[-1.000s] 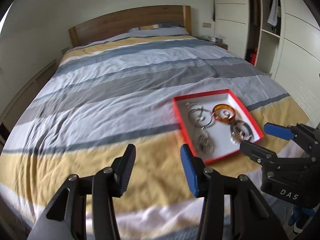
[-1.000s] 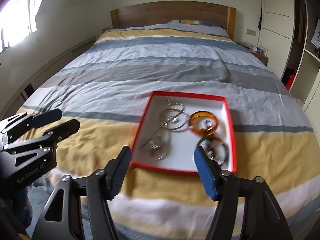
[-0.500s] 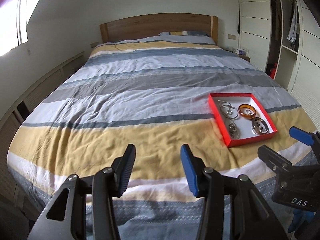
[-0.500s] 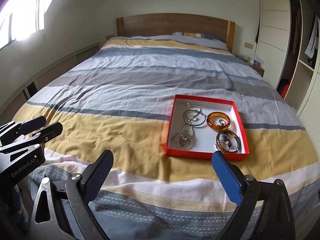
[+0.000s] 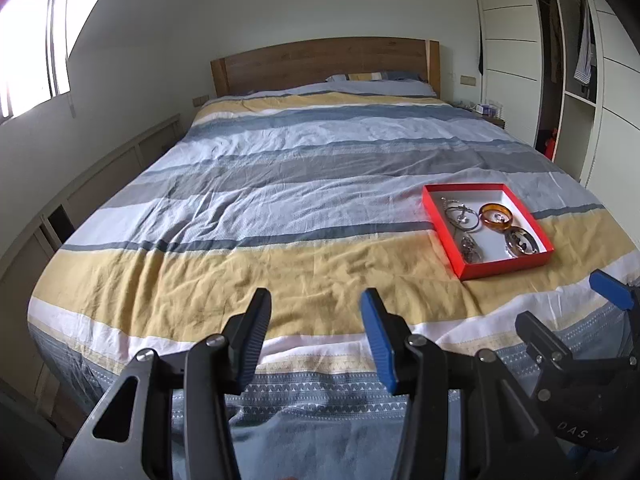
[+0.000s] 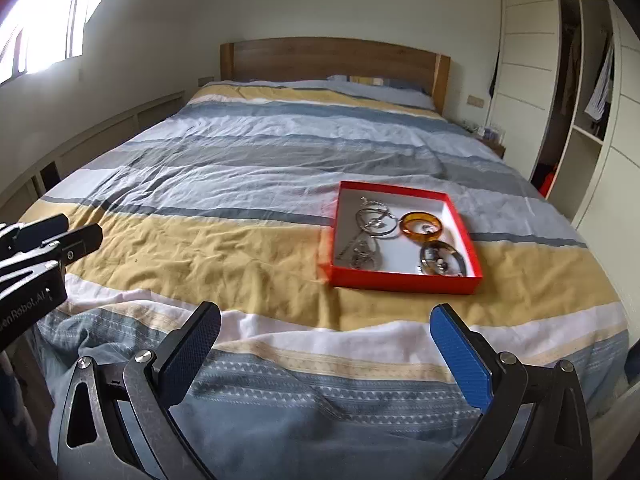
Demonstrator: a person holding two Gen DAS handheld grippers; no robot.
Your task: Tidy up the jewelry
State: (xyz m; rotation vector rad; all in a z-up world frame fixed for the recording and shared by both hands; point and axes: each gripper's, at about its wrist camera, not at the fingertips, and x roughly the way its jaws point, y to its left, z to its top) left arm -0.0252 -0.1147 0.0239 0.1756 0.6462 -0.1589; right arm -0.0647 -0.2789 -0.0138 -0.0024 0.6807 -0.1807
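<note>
A: Where do we stand? The shallow red cardboard tray with the white floor (image 6: 404, 280) lies on the striped yellow, grey and white bed quilt (image 6: 240, 160), at about one o'clock from our right claw (image 6: 324, 344), well apart from it.

B: And both claws carry nothing. The right claw's jaws are spread wide; our left claw (image 5: 316, 328) has its jaws apart too, with only quilt showing between them.

A: Inside the tray we see the amber plastic bangle (image 6: 421, 226), the silver wire hoop (image 6: 374, 222) at its nine o'clock, and the dark glassy bangle (image 6: 442, 260) at its five o'clock.

B: Our worry is the tangle. The silver pieces overlap, so we think lifting one could drag a neighbour out.

A: And the quilt is soft. Pressing down could tip the tray.
</note>
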